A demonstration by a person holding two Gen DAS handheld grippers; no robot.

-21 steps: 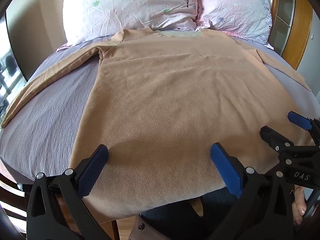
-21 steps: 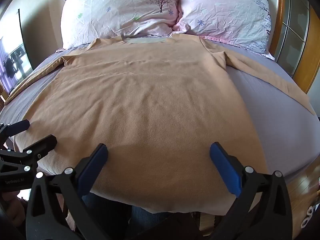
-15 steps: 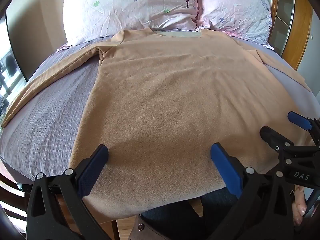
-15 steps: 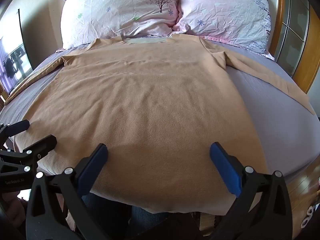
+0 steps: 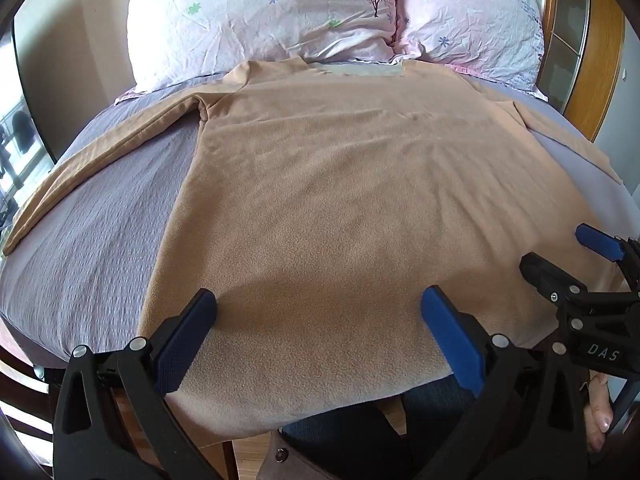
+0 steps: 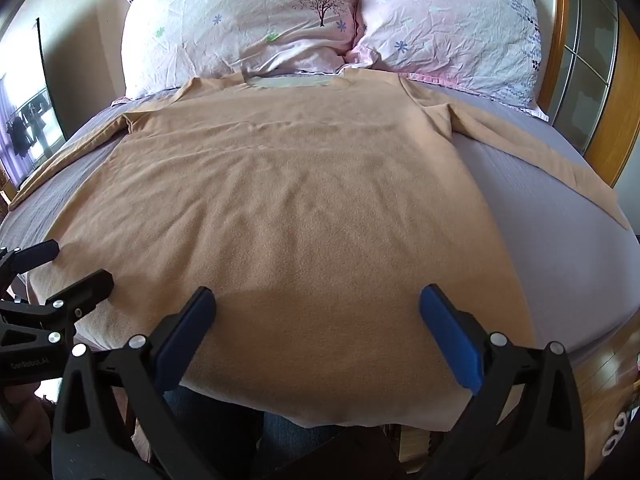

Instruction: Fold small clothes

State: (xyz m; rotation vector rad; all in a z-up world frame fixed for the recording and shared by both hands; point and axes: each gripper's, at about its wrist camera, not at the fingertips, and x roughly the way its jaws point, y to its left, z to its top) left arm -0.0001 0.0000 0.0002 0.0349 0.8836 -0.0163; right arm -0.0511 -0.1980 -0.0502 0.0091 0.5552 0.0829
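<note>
A tan long-sleeved top (image 5: 352, 200) lies flat on the bed, collar toward the pillows, both sleeves spread sideways; it also shows in the right wrist view (image 6: 288, 208). Its hem hangs over the near bed edge. My left gripper (image 5: 318, 316) is open and empty, hovering over the hem's left half. My right gripper (image 6: 316, 316) is open and empty over the hem's right half. Each gripper shows in the other's view: the right one (image 5: 560, 256) and the left one (image 6: 68, 268).
A grey-purple bedsheet (image 5: 100, 232) covers the bed. Two floral pillows (image 5: 260, 16) lean at the head. A wooden headboard frame (image 5: 600, 60) stands at the right. A window (image 6: 28, 132) is at the left. Wooden floor (image 6: 616, 372) lies beside the bed.
</note>
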